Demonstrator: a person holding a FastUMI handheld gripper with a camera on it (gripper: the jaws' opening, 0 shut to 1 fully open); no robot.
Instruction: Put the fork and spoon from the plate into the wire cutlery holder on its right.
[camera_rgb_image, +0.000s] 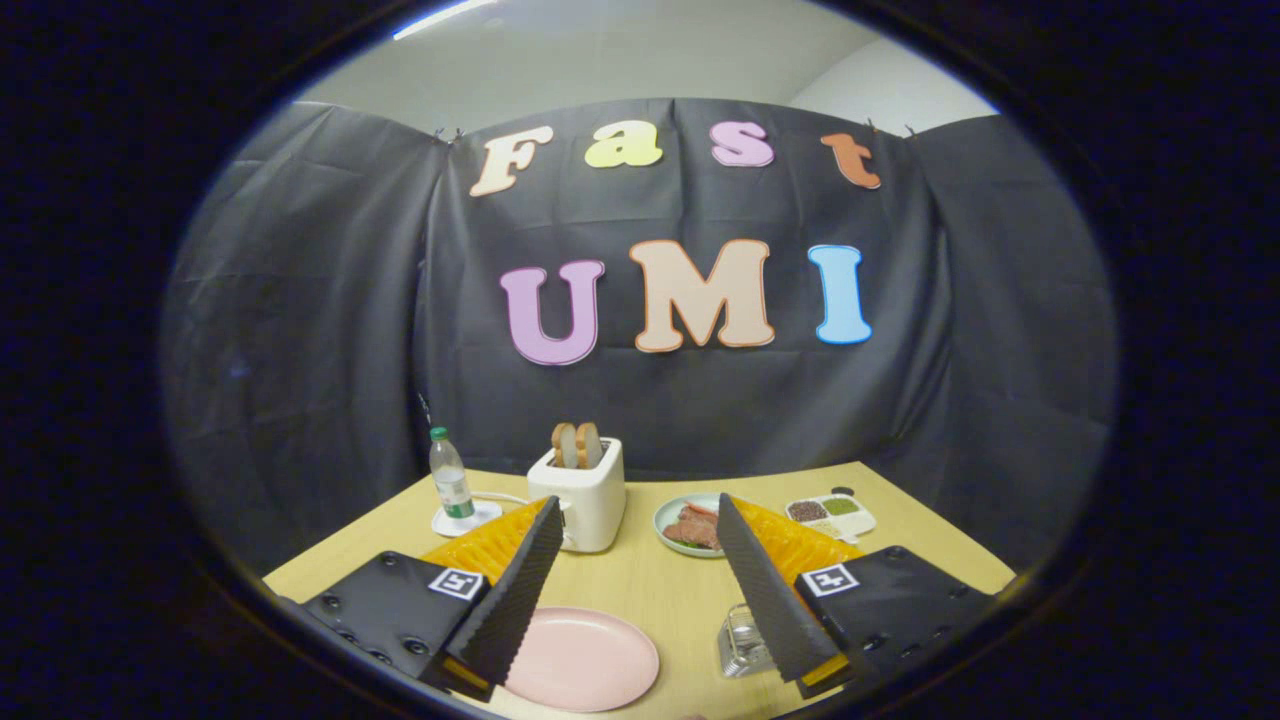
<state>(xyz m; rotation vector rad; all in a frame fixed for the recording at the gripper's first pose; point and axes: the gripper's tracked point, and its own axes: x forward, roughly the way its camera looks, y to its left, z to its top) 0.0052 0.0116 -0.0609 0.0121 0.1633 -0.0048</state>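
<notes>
Wood table (650, 590) w/ black cloth wall behind. Left of toaster (580, 495): water bottle (450, 478). Nearer than toaster: pink plate (585, 658), bare. Right: food plate (690, 525), wire cutlery holder (742, 642). Gripper (640, 525) fingers wide apart, holding nothing.

I'm working in a staged recording booth: black cloth wall (300, 330) behind a wooden table (660, 590) set with kitchen props, a toaster (585, 495) and 2 plates of food.
</notes>
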